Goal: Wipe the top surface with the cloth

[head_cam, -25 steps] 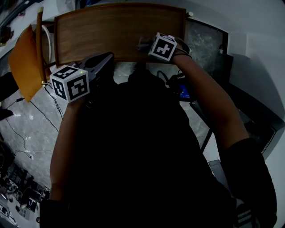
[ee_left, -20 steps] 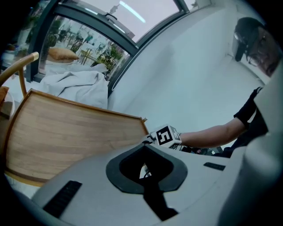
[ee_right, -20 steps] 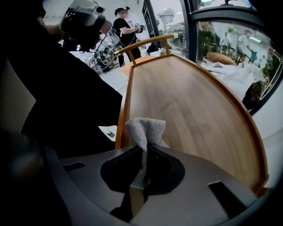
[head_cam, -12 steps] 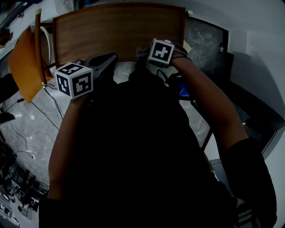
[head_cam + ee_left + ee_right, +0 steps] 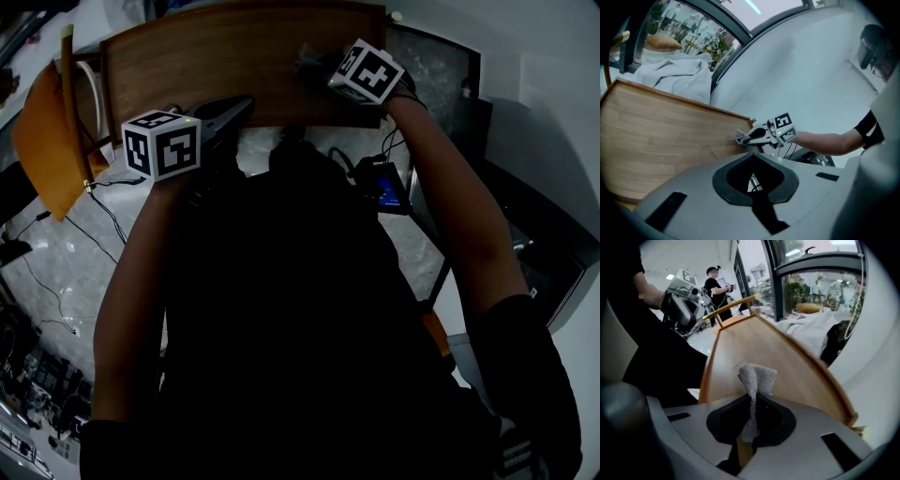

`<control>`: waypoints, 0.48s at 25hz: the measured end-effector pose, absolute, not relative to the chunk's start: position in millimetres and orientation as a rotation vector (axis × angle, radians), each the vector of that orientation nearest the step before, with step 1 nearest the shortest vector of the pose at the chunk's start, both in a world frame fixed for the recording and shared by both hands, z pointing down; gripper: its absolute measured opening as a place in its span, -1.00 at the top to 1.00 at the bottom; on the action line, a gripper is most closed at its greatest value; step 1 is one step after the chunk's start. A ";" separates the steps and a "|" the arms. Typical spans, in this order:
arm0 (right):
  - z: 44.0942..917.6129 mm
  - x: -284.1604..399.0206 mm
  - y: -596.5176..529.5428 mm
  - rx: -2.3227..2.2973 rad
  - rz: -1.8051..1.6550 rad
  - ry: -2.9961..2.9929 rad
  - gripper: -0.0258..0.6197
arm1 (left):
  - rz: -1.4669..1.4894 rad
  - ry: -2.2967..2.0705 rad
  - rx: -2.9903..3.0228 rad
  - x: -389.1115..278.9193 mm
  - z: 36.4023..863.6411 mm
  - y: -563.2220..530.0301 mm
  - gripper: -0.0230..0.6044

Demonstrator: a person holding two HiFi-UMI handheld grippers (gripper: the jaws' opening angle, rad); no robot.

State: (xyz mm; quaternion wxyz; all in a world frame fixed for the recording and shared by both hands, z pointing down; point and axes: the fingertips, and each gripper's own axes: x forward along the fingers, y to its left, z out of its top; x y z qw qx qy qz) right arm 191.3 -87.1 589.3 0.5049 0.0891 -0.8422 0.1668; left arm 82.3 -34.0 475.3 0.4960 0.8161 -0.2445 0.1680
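The wooden top (image 5: 206,66) runs across the upper head view. A small grey cloth (image 5: 306,62) rests on its right half, and my right gripper (image 5: 317,67) is shut on it. In the right gripper view the cloth (image 5: 757,378) stands up out of the jaws of the right gripper (image 5: 751,414) over the wood (image 5: 754,348). My left gripper (image 5: 236,105) hovers at the top's near edge, left of centre, with its jaws together and nothing in them. The left gripper view shows the right gripper (image 5: 750,137) pressing the cloth (image 5: 741,137) on the wood (image 5: 656,136).
An orange chair seat (image 5: 47,141) leans at the left of the table. Cables (image 5: 56,272) trail over the pale marbled floor. A dark glass panel (image 5: 436,84) and a blue-lit device (image 5: 386,187) sit at the right. A white sheet (image 5: 679,77) lies beyond the table.
My right gripper has pushed the cloth from the near edge farther away and to the right across the wood. The left gripper has stayed near the front edge.
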 end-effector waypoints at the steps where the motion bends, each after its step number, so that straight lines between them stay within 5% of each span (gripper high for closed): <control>1: 584.9 201.3 -109.0 0.281 0.353 -2.026 0.81 | 0.414 -0.598 1.982 81.2 476.0 -38.0 0.89; 12: 581.5 250.0 -224.5 0.513 0.074 -1.843 0.81 | 0.487 -0.623 2.026 70.0 475.2 -63.9 0.89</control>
